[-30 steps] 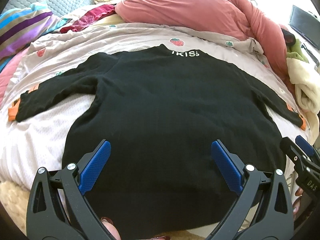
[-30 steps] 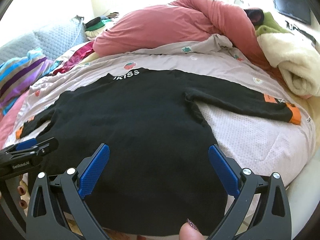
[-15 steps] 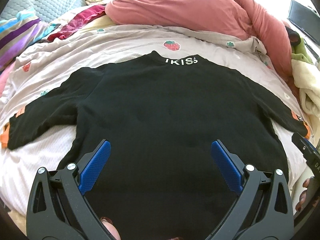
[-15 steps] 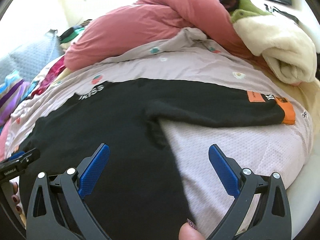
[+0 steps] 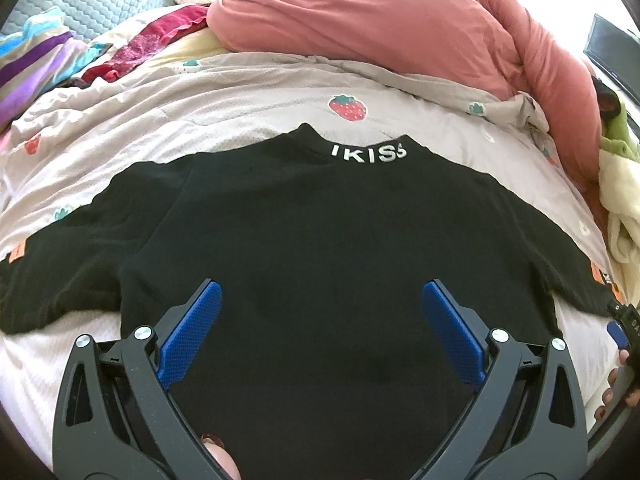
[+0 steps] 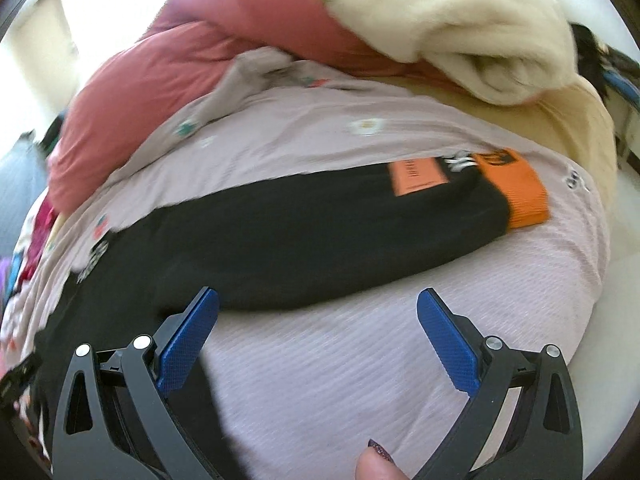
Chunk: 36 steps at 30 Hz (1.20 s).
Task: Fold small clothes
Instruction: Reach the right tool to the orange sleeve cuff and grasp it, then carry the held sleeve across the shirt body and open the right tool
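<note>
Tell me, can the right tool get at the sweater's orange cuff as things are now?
Probably yes. The right tool is open and empty above bare bedspread, and the orange cuff lies flat, uncovered, ahead to its right. Nothing lies between them.

Left wrist view: low over the black sweater (image 5: pixel 320 248), looking forward along the spread fingers of the left gripper (image 5: pixel 318 334) toward the collar and the pink duvet (image 5: pixel 360 24) beyond. Right wrist view: close above the right sleeve (image 6: pixel 320 232), angled along the right gripper (image 6: pixel 318 338) toward the orange cuff (image 6: pixel 516 192), slightly blurred. Shared: sweater, strawberry sheet (image 5: pixel 240 112), duvet.
</note>
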Each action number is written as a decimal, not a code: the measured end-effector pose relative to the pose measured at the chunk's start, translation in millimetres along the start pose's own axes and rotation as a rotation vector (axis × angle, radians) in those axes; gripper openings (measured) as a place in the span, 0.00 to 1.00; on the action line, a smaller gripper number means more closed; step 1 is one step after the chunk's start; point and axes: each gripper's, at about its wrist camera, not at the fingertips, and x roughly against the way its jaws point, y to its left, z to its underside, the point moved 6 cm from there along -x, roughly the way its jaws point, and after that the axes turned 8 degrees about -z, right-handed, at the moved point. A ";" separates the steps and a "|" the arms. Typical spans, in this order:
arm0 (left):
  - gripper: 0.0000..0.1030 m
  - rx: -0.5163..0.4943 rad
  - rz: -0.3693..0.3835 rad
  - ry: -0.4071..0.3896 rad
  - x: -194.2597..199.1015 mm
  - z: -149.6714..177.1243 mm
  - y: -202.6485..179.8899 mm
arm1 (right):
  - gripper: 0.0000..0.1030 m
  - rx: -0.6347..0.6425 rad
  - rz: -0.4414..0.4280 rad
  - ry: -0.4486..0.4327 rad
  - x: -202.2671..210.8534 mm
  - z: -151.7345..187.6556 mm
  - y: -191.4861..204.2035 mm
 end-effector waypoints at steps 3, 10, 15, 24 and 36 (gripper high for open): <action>0.92 0.002 -0.007 0.008 -8.3 -5.7 0.4 | 0.96 -0.096 0.033 -0.002 -6.2 -8.3 -27.6; 0.92 -0.012 -0.012 0.032 -28.7 -15.0 -3.0 | 0.96 -0.241 0.061 -0.060 -13.3 -29.8 -75.9; 0.92 -0.016 -0.008 0.049 -43.8 -24.5 -6.1 | 0.96 -0.321 0.035 -0.095 -25.1 -46.2 -97.8; 0.92 0.030 0.026 0.053 -57.4 -35.1 1.3 | 0.34 -0.345 -0.005 -0.170 -22.3 -57.7 -106.8; 0.92 0.097 0.062 0.040 -38.9 -35.8 30.6 | 0.16 -0.101 -0.178 -0.228 11.8 -84.3 -7.0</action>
